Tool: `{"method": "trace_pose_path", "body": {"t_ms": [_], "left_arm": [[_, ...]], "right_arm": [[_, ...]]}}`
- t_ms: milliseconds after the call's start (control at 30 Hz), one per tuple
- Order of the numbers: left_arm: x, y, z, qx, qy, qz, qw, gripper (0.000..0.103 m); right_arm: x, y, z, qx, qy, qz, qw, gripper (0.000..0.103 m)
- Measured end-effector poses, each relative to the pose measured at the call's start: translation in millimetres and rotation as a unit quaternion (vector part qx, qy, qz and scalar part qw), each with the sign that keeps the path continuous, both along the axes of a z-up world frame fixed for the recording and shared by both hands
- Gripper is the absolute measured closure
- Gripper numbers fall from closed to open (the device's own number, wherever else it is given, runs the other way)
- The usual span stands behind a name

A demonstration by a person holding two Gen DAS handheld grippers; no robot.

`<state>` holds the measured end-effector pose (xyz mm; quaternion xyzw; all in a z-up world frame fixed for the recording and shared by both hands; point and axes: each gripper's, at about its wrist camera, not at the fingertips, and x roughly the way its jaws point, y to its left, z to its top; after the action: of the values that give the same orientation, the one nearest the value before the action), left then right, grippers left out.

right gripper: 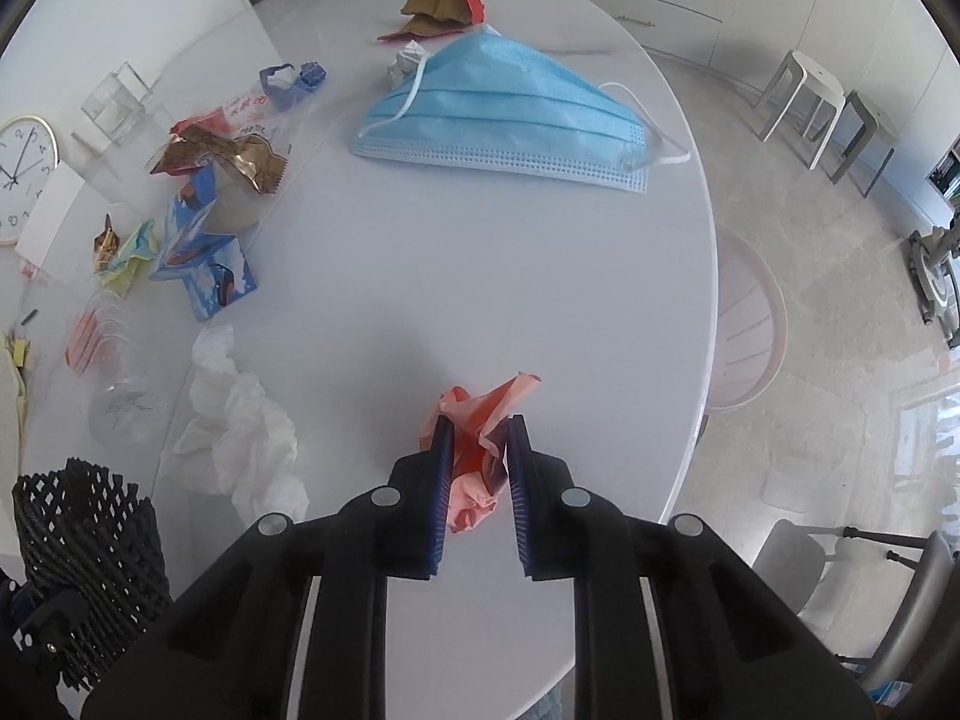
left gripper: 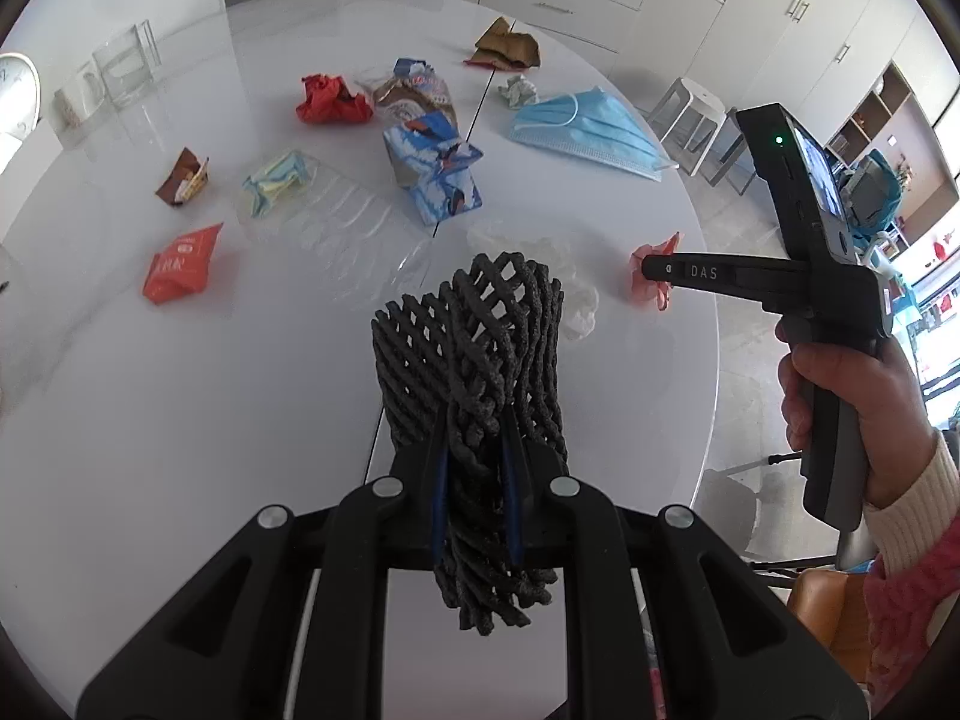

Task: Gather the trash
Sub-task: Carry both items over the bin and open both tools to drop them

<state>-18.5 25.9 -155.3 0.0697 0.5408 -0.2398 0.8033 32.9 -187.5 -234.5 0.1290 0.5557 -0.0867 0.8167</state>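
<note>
a: where are you in the job?

b: mid-collection. my left gripper (left gripper: 477, 450) is clamped on a black foam net sleeve (left gripper: 480, 360), fingers narrow with the mesh squeezed between them, held above the white surface (left gripper: 180, 420). my right gripper (right gripper: 478, 468) sits over a crumpled pink wrapper (right gripper: 477, 450) near the right edge of the surface. its fingers flank the wrapper on both sides, the tips touching the paper or nearly so, but a gap shows further back along the pads, so i judge the grip is not yet made.

a: so what does the next move need?

b: i think the right fingers need to come together on the pink wrapper and lift it. it looks light and springy, so a firm pinch through the middle seems wise. i see no bin for certain in either view, so i cannot say where both pieces go.

a: what else is left?

b: plenty. a blue face mask (right gripper: 510, 114) lies further along the surface, white tissue (right gripper: 240, 420) sits just left of the pink wrapper, and a blue patterned carton (left gripper: 435, 171), a red crumpled wrapper (left gripper: 330, 99) and an orange packet (left gripper: 180, 264) are scattered beyond.
</note>
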Motion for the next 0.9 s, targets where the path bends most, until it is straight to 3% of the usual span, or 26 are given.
{"method": "trace_pose_path", "body": {"t_ms": [267, 500, 733, 900], "left_arm": [[-1.0, -53.2, 27.8, -0.028, -0.017, -0.030, 0.9990, 0.089], [3.6, -170.3, 37.3, -0.039, -0.046, -0.067, 0.9960, 0.089], [41.0, -312.6, 5.5, -0.063, -0.004, -0.039, 0.9973, 0.088], [69.7, -387.4, -28.0, -0.042, 0.003, -0.025, 0.9988, 0.087]], "right_arm": [[-36.5, -44.9, 52.5, -0.003, -0.038, -0.013, 0.999, 0.085], [-55.5, -137.3, 78.1, -0.021, -0.059, -0.026, 0.998, 0.085], [-41.6, -253.0, 87.1, -0.040, -0.066, 0.004, 0.997, 0.084], [-22.1, -305.7, 80.3, -0.043, -0.057, 0.038, 0.997, 0.084]]}}
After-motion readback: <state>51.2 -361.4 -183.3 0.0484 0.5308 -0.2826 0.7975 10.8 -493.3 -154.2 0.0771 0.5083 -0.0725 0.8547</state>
